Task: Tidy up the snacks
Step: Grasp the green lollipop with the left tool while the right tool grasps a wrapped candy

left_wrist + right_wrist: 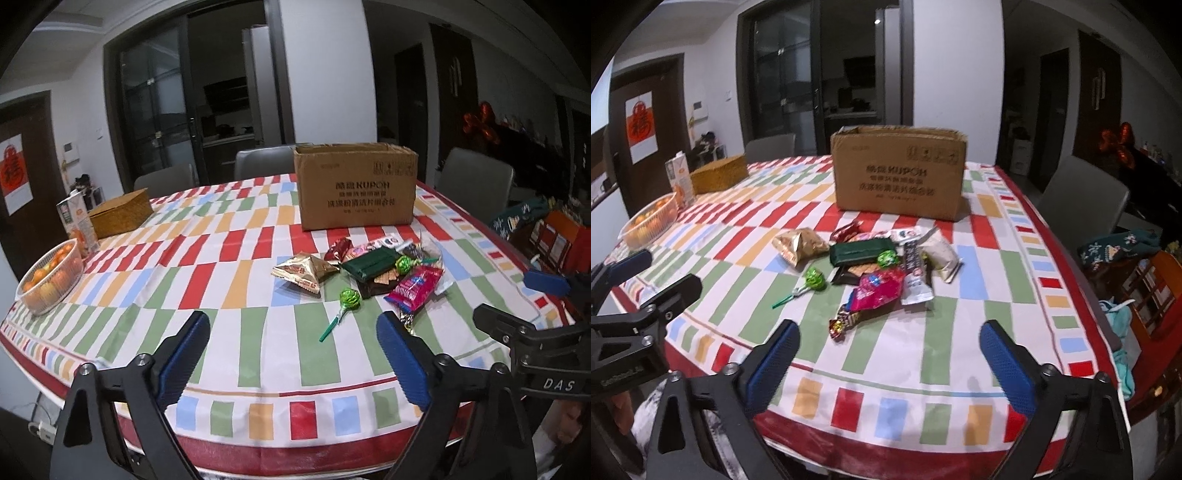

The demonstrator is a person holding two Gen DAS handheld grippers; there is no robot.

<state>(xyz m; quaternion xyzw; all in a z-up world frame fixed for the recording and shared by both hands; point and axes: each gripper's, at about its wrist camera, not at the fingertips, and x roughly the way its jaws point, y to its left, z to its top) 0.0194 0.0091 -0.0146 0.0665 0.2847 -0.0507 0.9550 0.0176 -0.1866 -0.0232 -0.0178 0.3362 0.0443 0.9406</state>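
on the table (pixel 258 332), under a striped cloth of red, green, yellow and blue blocks, a heap of snacks (pixel 369 269) lies in front of an open cardboard box (pixel 356 188) that stands upright near the far edge. within the heap a gold pack (pixel 304 271) sits on the left, a dark green pack (pixel 369 264) in the middle over a dark tray of crackers (pixel 380 282), a pink pack (pixel 415 288) on the right, and a red wrapped sweet (pixel 338 249) at the back. one green lollipop (pixel 349 301) lies just apart on the near side with its stick pointing toward the table's near edge; a second one (pixel 404 263) rests against the green pack. from the right side a white pouch (pixel 916 284) and a pale pack (pixel 942 253) also show at the heap's right end. the left tongs (pixel 293 362) hover at the near edge with jaws wide and nothing between them, short of the lollipop. the right tongs (pixel 890 363) hover beside them, also wide and empty, facing the pink pack. off at the left end stand a basket of oranges (pixel 51 280), a carton (pixel 75 218) and a woven box (pixel 122 216). grey chairs (pixel 474 177) ring the far side.
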